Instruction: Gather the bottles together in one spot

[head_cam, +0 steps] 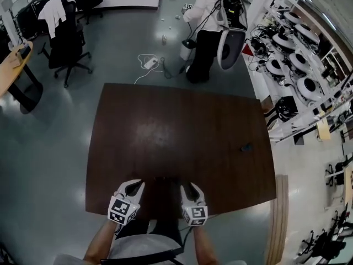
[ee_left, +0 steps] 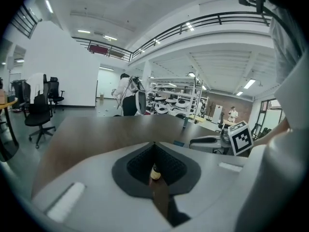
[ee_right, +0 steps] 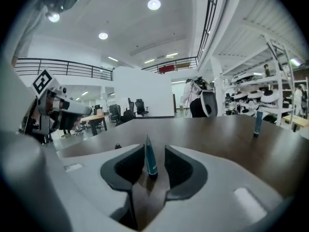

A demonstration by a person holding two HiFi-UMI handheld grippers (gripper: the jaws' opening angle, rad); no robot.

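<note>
A dark brown table (head_cam: 165, 131) lies below me, with both grippers at its near edge. My right gripper (ee_right: 155, 151) is open around an upright teal tube (ee_right: 150, 159), with a gap between the tube and each pad. In the head view it sits at the lower middle (head_cam: 191, 187). My left gripper (ee_left: 154, 145) has its tips together. A small brown bottle with a gold neck (ee_left: 155, 172) shows in the slit behind them; whether the pads touch it I cannot tell. In the head view the left gripper (head_cam: 133, 185) is beside the right. Another bottle (head_cam: 245, 147) (ee_right: 257, 122) (ee_left: 185, 122) stands alone far right.
A person in white with a backpack rig (head_cam: 207, 32) stands on the floor beyond the table's far edge. Office chairs (head_cam: 66, 37) are at the back left, and a cable (head_cam: 151, 64) lies on the floor. Shelves of equipment (head_cam: 298, 65) line the right side.
</note>
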